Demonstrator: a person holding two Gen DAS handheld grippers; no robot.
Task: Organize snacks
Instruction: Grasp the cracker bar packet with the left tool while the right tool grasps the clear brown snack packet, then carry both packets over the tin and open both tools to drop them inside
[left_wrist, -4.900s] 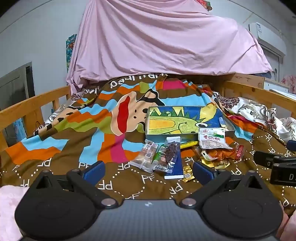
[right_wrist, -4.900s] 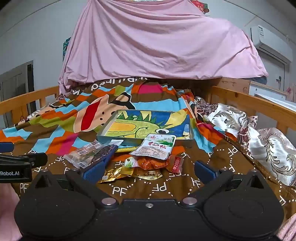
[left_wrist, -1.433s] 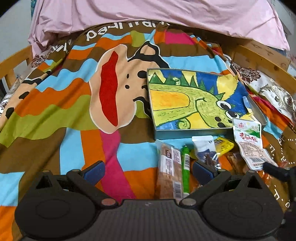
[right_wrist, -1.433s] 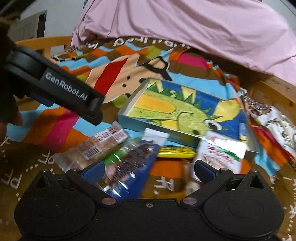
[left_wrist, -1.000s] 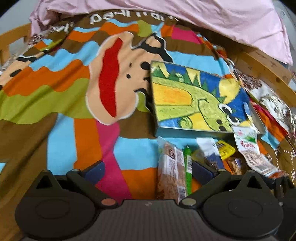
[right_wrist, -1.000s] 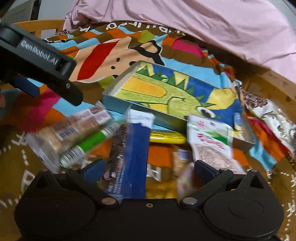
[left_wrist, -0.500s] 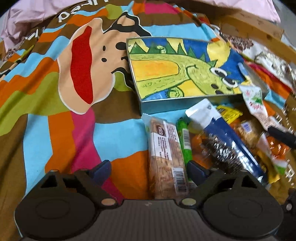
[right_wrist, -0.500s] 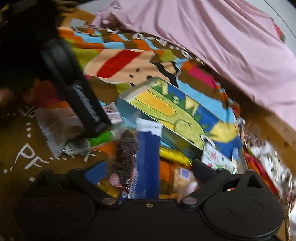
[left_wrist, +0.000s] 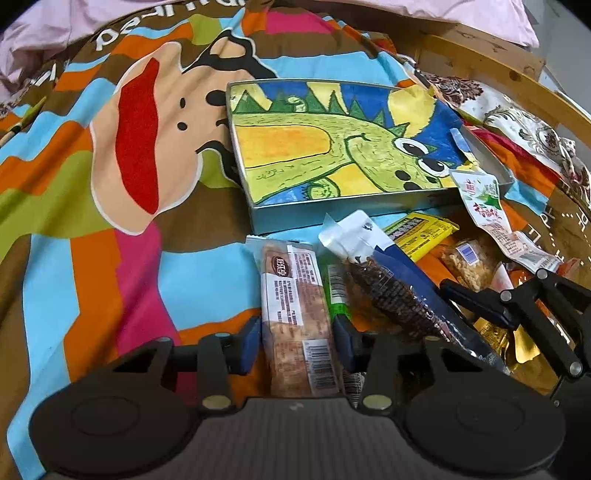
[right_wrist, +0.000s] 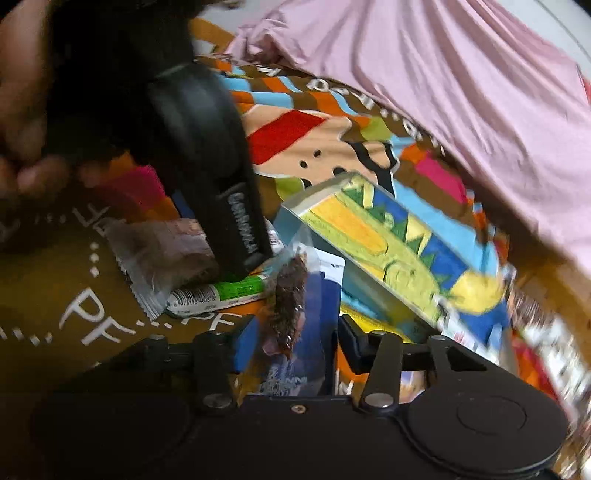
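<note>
A brown snack bar packet (left_wrist: 295, 295) lies on the blanket, and my left gripper (left_wrist: 296, 343) is closing on it, its blue pads touching both long edges. Beside it lie a green tube (left_wrist: 338, 291) and a blue packet of dark dried fruit (left_wrist: 399, 288). In the right wrist view that blue packet (right_wrist: 295, 295) sits between the closing jaws of my right gripper (right_wrist: 295, 347), with a small gap at the left pad. The dinosaur-painted tin tray (left_wrist: 314, 216) stands just beyond the snacks, with nothing in it. The left gripper's black body (right_wrist: 221, 206) hides part of the brown bar (right_wrist: 170, 254).
More snacks lie right of the tray: a yellow packet (left_wrist: 421, 232), a white and green packet (left_wrist: 484, 203), a crispy snack (left_wrist: 465, 262) and a gold wrapper (left_wrist: 495, 332). A wooden bed rail (left_wrist: 498, 70) borders the right. Pink sheet (right_wrist: 443, 92) hangs behind. A hand (right_wrist: 22, 147) holds the left gripper.
Both grippers have come down close over the snack pile and narrowed their jaws, the left around the brown bar, the right around the blue packet. The right view has rolled sideways.
</note>
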